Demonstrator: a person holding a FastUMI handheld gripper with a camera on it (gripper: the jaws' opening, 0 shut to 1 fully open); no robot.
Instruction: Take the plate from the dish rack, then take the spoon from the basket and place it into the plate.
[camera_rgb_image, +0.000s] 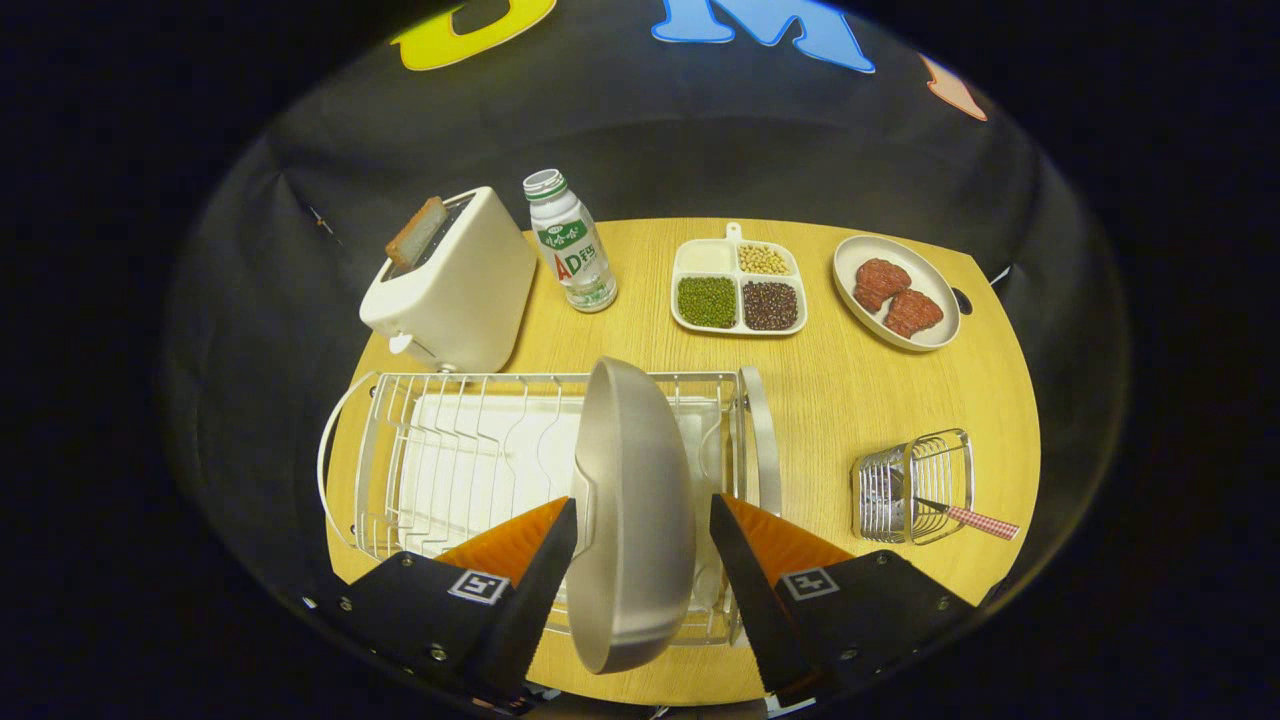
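A grey plate (632, 440) stands on edge in the wire dish rack (440, 450), at the rack's right end. My gripper (643, 505) is open, with one finger on each side of the plate's lower half. The left finger sits close against the rim; a small gap shows between the right finger and the plate. To the right of the rack, on the wooden table (840, 400), a small wire basket (915, 480) holds the spoon (975, 519). The spoon's red checked handle sticks out toward the right.
Beyond the rack stand a white toaster (455, 290) with a bread slice in it and a white bottle (572, 245). Farther right lie a divided tray of beans (738, 290) and an oval plate with two meat patties (897, 292).
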